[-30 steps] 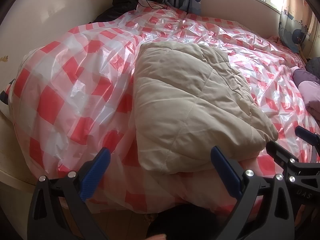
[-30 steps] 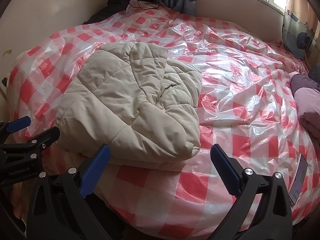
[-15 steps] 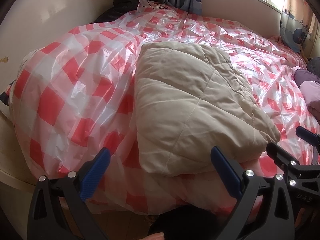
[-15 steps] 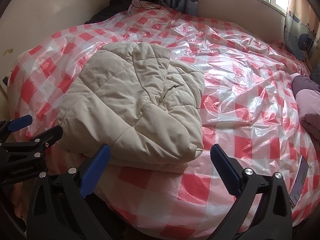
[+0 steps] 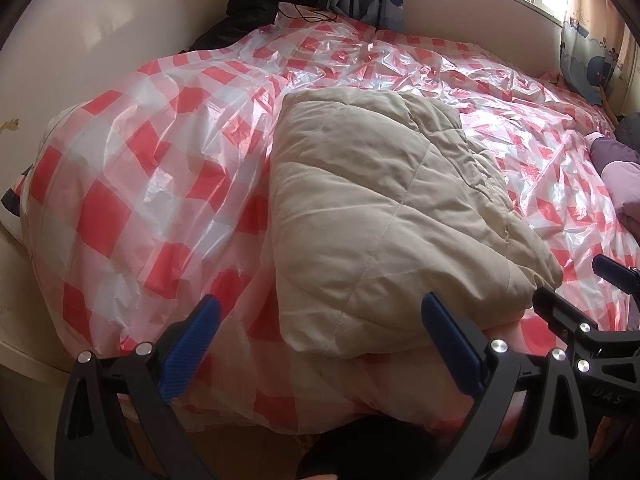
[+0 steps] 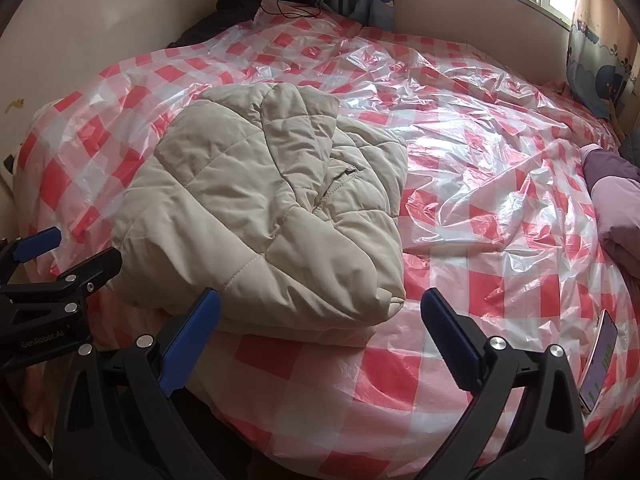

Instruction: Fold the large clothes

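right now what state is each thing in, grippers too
beige puffer jacket: folded, lying on the sheet, not gripped
left gripper: open, empty
right gripper: open, empty
checked plastic sheet: spread over the bed, wrinkled
phone: screen lit
purple clothes: piled at the bed's right edge

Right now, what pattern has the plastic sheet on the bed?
The plastic sheet has red-and-white checks, seen best in the right wrist view.

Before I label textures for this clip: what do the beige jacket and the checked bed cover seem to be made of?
Beige jacket: looks like a padded synthetic shell with a matte finish, going by its stitched quilt lines and puffy folds. Checked bed cover: thin plastic film, glossy and partly see-through, going by its sharp crinkles and window glare. Exact fibres cannot be told.
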Demonstrator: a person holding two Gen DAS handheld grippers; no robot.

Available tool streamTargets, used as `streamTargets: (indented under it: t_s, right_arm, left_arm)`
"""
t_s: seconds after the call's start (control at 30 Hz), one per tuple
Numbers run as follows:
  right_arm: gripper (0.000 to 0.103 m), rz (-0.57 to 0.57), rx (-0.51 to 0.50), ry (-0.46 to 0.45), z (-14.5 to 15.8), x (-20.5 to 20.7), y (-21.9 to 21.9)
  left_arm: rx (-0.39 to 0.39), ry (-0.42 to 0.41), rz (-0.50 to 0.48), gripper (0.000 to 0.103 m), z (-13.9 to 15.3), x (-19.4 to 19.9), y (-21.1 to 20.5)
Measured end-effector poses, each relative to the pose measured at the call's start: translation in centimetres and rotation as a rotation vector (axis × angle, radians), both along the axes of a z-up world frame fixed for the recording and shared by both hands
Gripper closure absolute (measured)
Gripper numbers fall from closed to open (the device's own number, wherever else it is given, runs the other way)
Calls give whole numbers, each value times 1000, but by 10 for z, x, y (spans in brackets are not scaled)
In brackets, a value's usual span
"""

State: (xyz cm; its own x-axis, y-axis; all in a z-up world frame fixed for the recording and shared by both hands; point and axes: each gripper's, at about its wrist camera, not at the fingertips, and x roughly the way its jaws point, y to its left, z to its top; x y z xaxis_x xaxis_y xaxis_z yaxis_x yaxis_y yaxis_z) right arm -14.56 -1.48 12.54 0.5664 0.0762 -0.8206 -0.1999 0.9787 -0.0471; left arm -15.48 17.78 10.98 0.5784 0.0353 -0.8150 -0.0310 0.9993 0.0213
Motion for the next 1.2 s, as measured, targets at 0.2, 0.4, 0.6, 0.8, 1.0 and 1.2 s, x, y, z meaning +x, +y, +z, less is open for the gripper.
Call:
streamTargets:
  t_s: [0.2,0.4,0.6,0.8,1.0,1.2]
  right_arm:
    - [6,1,0,-3,0,0,0]
    - [6,-1,0,-3,0,1,0]
    - [6,2,2,-5,1,1,-1]
    - [6,8,3,-6,1,3,1]
    - [6,7,3,-7,2,4,3]
    - [6,7,3,-9,2,4,3]
  left_arm:
    - [20,-5,8,7,1,2,-2]
    - [27,1,20,7,0,2,-2]
    - [29,-1,24,7,1,2,-2]
    - [18,1,29,7,2,2,-2]
    - [19,1,27,7,2,2,-3]
    - [7,2,25,7,3,3,-3]
